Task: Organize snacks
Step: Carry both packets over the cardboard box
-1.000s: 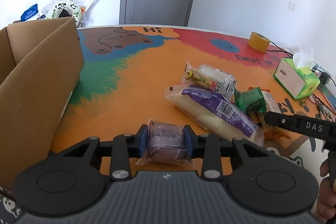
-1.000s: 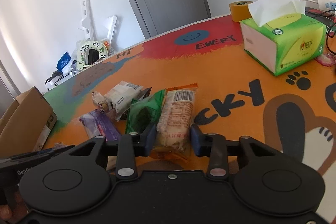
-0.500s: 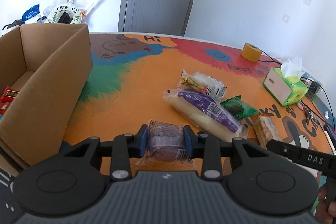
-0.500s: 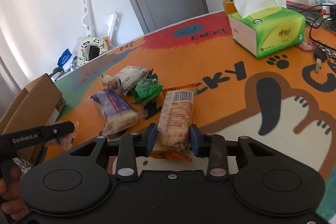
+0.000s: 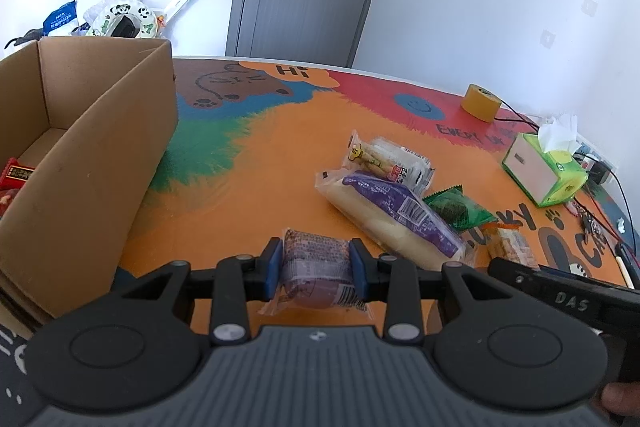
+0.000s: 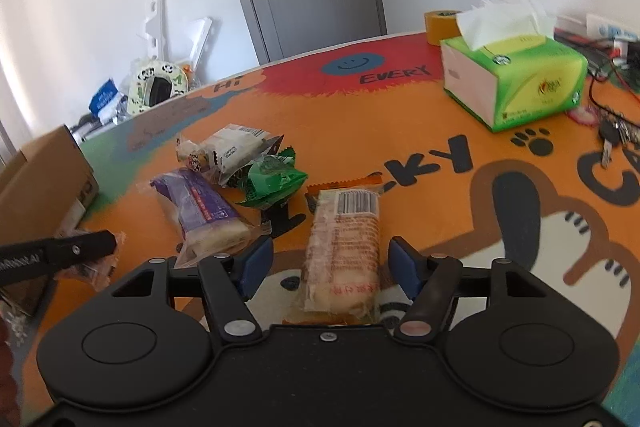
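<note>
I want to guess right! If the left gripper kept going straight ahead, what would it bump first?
Probably the bare orange table mat: the left gripper, shut on a purple-wrapped snack packet, points downward at it. The brown cardboard box sits left, the long purple bread packet right. Depth is uncertain.

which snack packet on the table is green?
The small crinkle-edged packet, between the long purple-labelled bread and the orange-trimmed cracker pack. The fourth loose one, the clear biscuit bag, is whitish.

The bench [image 5: 280, 155] cover reads "Hi" in the left wrist view, and "EVERY" and "CKY" beside a paw print in the right. The right tool [image 5: 568, 301] bears "DAS"; the left tool [image 6: 60, 251] bears "Robot.AI", partly cut off.
</note>
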